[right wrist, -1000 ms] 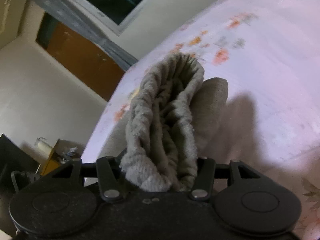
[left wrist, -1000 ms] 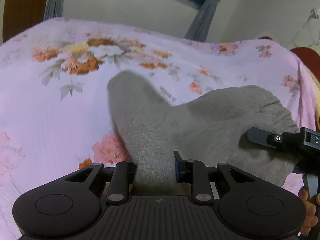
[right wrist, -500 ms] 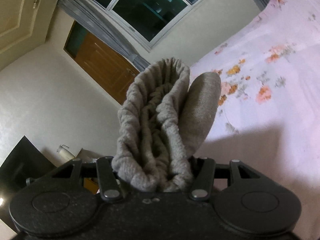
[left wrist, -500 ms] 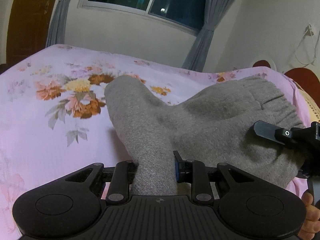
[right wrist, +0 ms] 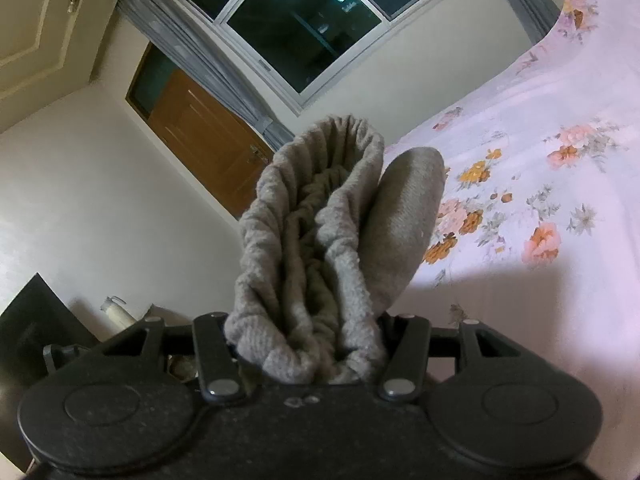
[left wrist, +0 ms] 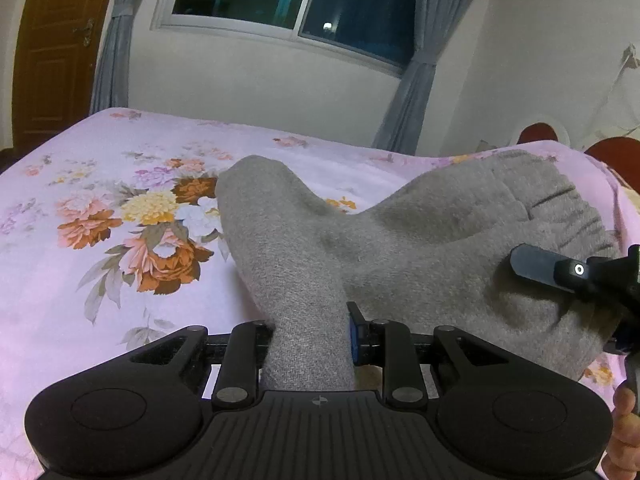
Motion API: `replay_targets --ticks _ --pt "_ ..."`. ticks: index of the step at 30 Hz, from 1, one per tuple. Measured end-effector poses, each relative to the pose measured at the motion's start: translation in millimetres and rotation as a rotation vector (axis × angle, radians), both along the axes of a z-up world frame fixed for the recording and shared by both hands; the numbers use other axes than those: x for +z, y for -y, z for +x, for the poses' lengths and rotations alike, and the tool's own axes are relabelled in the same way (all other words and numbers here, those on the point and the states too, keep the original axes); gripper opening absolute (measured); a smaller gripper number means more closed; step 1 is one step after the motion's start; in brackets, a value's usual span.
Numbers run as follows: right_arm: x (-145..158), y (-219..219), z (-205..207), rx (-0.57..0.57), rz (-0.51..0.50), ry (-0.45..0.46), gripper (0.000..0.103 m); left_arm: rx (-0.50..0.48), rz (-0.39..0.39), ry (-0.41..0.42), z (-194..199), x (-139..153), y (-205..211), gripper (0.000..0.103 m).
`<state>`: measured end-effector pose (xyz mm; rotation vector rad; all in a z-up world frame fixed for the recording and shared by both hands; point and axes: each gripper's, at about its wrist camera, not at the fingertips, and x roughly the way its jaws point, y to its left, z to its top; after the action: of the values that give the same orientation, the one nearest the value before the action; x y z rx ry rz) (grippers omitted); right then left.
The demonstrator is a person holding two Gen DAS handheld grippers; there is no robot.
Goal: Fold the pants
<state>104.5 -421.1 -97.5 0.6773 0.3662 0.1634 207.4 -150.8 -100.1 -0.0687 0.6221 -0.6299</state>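
The grey knit pants [left wrist: 420, 240] hang lifted above the pink floral bedsheet [left wrist: 120, 220]. My left gripper [left wrist: 310, 344] is shut on a pant leg end, which runs up between its fingers. My right gripper [right wrist: 308, 344] is shut on the bunched elastic waistband [right wrist: 316, 240]; a leg [right wrist: 404, 224] hangs beside it. The right gripper also shows at the right edge of the left wrist view [left wrist: 576, 276], clamped on the waist part. The fingertips of both grippers are hidden by cloth.
A window with grey curtains [left wrist: 292, 0] and a white wall stand behind the bed. A brown door [left wrist: 52, 48] is at the far left. Red chair backs [left wrist: 612, 156] stand past the bed's right edge. A person's fingers [left wrist: 624, 440] hold the right gripper's handle.
Both grippers have risen and tilted up with the pants; the views now show more wall, window and door and less bedsheet. The grips have not changed.
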Motion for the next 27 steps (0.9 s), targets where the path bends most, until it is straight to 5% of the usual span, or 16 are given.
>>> replay_targets --ticks 12,21,27 --pt "-35.7 19.4 30.1 -0.029 0.014 -0.051 0.054 0.013 0.045 -0.029 42.7 -39.5 24.4 0.025" --pt "-87.5 41.3 20.6 -0.105 0.027 -0.173 0.054 0.014 0.138 -0.093 46.1 -94.8 28.3 0.026" --pt "-111.9 49.2 13.2 -0.178 0.011 -0.266 0.062 0.05 0.189 -0.124 49.5 -115.3 24.9 0.049"
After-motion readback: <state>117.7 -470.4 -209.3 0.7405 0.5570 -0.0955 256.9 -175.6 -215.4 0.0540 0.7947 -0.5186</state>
